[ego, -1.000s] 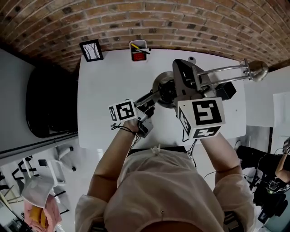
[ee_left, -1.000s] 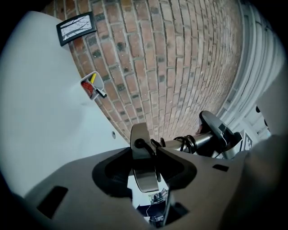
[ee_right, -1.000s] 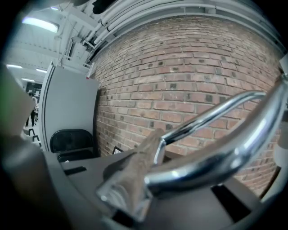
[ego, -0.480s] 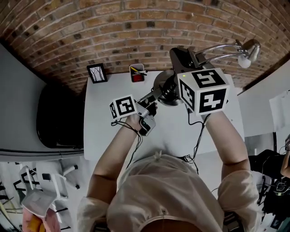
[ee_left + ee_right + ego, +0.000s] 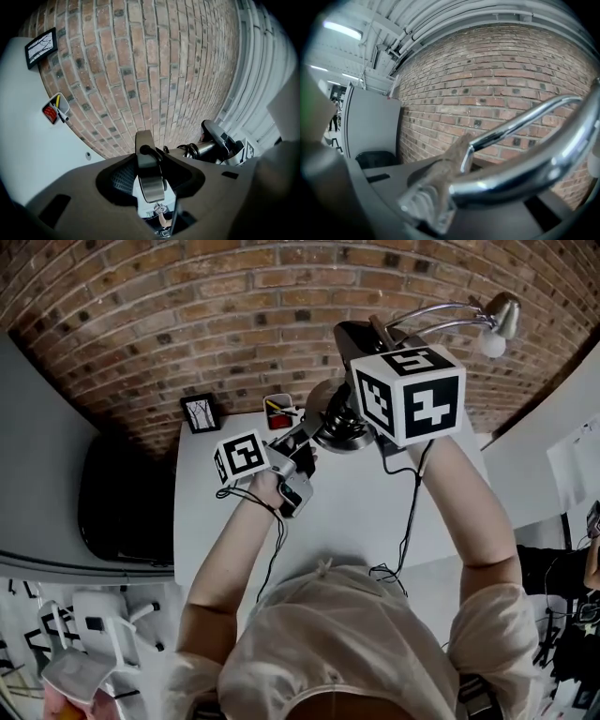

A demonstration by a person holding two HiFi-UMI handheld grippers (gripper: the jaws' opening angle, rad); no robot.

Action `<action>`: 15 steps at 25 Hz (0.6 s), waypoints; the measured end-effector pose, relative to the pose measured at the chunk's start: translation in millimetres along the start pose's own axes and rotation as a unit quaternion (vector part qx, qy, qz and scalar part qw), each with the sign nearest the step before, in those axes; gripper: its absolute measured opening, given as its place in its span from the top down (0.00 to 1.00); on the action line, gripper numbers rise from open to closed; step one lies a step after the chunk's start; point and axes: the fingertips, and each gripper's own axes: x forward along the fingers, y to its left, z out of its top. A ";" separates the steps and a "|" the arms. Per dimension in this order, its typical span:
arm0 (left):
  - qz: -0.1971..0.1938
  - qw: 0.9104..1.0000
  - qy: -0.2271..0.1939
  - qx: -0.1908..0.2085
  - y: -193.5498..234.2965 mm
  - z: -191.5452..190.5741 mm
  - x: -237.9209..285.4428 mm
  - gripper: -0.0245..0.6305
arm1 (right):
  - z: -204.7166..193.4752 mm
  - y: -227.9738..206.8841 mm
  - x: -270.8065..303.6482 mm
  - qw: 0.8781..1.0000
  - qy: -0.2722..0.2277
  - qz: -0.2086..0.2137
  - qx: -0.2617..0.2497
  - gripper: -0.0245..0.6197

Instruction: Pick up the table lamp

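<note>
The chrome table lamp hangs in the air above the white table (image 5: pixel 375 512). Its round base (image 5: pixel 336 430) stands on edge between the jaws of my left gripper (image 5: pixel 304 439), which is shut on the rim (image 5: pixel 151 174). My right gripper (image 5: pixel 372 338), under its big marker cube, is shut on the lamp's chrome arm (image 5: pixel 525 168), which crosses the jaws in the right gripper view. The arm (image 5: pixel 441 315) runs right to the lamp head (image 5: pixel 498 319) and its bulb. The spring joint of the stem (image 5: pixel 196 149) shows past the base.
A small picture frame (image 5: pixel 200 412) and a red pen holder (image 5: pixel 278 411) stand at the table's far edge by the brick wall (image 5: pixel 187 315). A black seat (image 5: pixel 122 493) sits left of the table. Cables trail from both grippers over the near edge.
Both grippers have risen together with the lamp, lifting its base off the table; the table now looks smaller and lower, and the lamp head stands against the brick wall.
</note>
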 end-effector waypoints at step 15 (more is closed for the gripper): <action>0.026 0.999 -0.001 -0.020 55.7 -21.5 -37.4 0.71 | -57.7 39.8 8.4 1.000 0.014 0.002 -0.001 0.92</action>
